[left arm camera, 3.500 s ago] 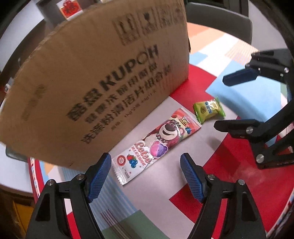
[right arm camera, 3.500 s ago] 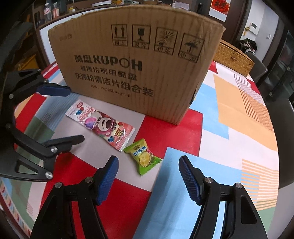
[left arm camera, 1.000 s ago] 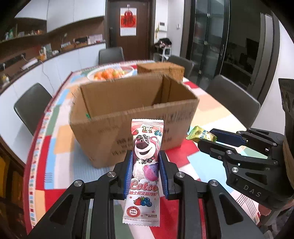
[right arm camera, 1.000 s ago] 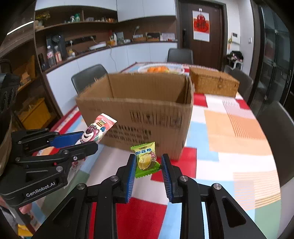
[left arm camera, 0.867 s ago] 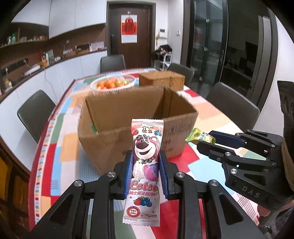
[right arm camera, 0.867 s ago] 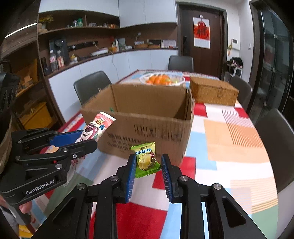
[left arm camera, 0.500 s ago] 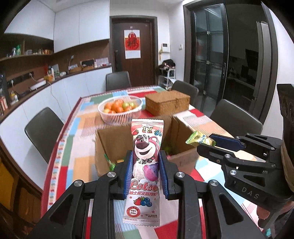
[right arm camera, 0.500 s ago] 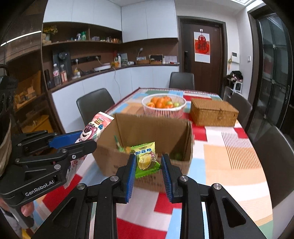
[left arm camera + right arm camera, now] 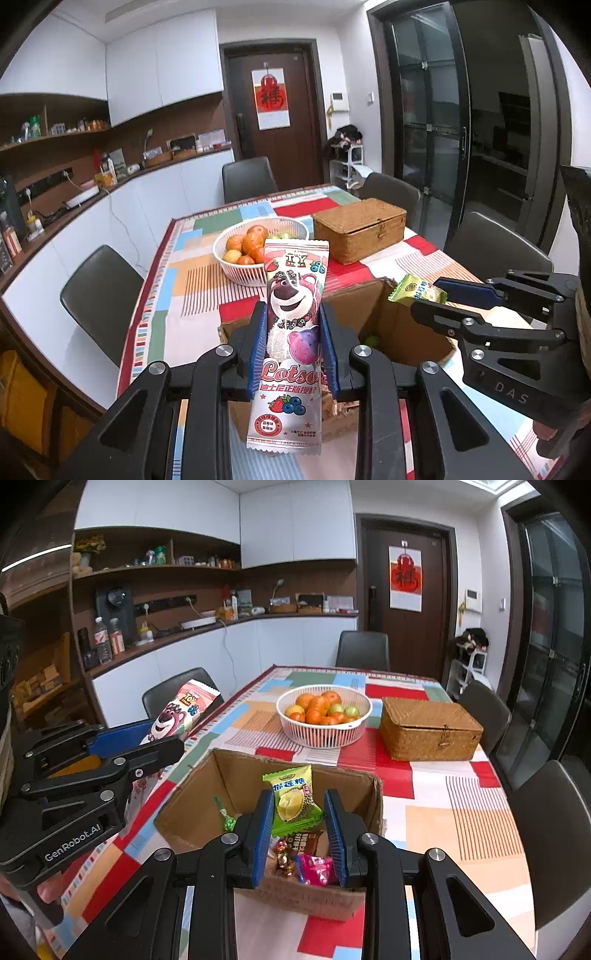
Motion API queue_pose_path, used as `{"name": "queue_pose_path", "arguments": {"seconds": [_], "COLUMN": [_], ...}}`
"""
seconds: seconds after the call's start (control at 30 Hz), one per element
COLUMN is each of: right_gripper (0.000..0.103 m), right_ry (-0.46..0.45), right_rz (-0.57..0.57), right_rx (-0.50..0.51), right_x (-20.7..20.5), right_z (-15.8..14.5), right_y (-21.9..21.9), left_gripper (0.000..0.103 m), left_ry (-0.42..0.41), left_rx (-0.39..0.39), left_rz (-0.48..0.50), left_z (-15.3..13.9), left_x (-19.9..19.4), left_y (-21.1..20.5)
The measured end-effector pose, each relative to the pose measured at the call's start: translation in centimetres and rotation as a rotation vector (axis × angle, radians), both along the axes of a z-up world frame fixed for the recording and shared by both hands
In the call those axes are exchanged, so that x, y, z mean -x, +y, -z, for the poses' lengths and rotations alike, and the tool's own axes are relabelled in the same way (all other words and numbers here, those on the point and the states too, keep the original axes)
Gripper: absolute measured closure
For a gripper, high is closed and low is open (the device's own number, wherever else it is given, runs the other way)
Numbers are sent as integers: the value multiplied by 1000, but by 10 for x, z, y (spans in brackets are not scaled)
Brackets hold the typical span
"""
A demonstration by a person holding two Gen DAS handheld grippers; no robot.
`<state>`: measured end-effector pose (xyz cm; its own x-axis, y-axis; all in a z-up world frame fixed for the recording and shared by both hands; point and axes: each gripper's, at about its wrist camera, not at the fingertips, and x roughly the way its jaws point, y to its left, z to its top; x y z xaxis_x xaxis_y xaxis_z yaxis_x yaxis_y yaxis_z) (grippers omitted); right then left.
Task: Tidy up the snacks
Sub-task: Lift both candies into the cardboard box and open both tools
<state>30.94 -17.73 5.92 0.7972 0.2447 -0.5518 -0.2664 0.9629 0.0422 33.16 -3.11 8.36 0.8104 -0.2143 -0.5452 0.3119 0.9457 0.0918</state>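
Snacks number two in the air. One pink packet [image 9: 291,343], printed "Lotso" under a bear face with a "TOY" logo on top and strawberry and blueberry art below, stands upright with the left gripper [image 9: 291,350] clamped on it, its blue fingers [image 9: 255,350] pressing both long edges. One green candy [image 9: 293,799], bearing Chinese characters and a durian picture, sits pinched in the right gripper [image 9: 298,829], blue fingers [image 9: 263,830] closed on its sides.

Below and just ahead of both pairs of fingers stands one open cardboard box [image 9: 221,775] on the surface [image 9: 443,812]. Inside it, beneath the right fingers, lie several wrapped sweets, among them a pink one [image 9: 317,867] and a brown one [image 9: 304,840]; a small green piece [image 9: 229,821] rests left of them.

Beyond the box: one white basket [image 9: 323,734] of oranges and green fruit, then one wicker box [image 9: 430,723]. The left gripper reads "GenRobot.AI", the right "DAS".
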Motion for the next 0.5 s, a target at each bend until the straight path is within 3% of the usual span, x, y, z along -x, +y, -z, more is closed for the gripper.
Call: {"name": "queue_pose_path", "arguments": {"seconds": [0.3, 0.5], "right_gripper": [74, 74], "right_ry": [96, 140], "right_rz": [16, 19], "right_rx": [44, 78], "right_x": [-40, -52], "right_z": [20, 35], "right_y": [4, 7], "left_gripper": [75, 72], "left_ry": [133, 177], "left_rx": [-3, -42], "left_rz": [-38, -58], "left_z": [43, 64], "left_x": [-51, -59], "left_y": [-5, -10]}}
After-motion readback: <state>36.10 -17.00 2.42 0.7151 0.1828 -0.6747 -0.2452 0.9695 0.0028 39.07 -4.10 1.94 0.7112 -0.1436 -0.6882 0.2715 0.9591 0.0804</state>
